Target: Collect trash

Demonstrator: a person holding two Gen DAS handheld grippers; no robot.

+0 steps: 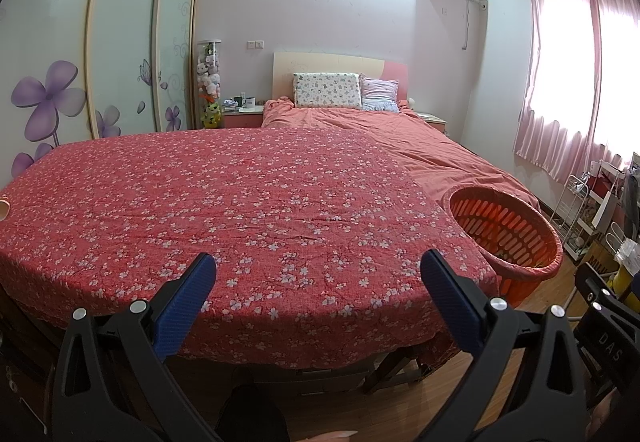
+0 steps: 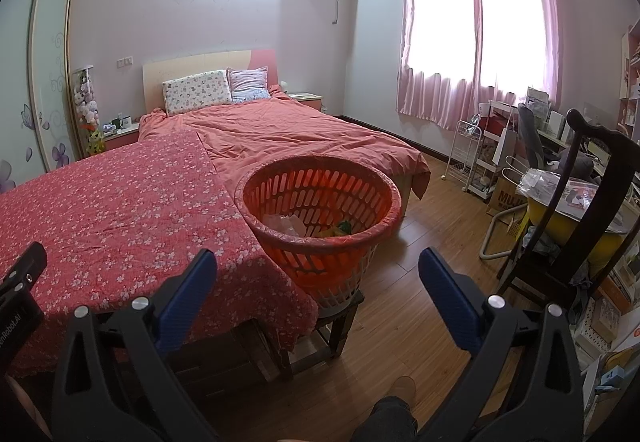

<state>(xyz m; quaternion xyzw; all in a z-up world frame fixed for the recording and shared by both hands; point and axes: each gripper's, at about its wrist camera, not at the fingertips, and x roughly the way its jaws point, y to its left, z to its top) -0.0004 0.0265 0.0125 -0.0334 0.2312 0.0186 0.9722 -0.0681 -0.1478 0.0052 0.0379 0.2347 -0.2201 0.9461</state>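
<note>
Your left gripper [image 1: 318, 268] and right gripper [image 2: 318, 268] both have their jaws spread wide, gripping nothing (blue textured pads bare). Beyond them lies the counter's [image 1: 240, 202] wrinkled red floral cloth. At its right, the round slotted orange basket [image 2: 320, 198] holds crumpled wrappers [image 2: 298, 226].

Both wrist views look forward from the table's [image 1: 240, 202] near edge toward the bed [image 1: 400, 130]; the right view sits further right, nearer the basket [image 2: 320, 202], which both share.
</note>
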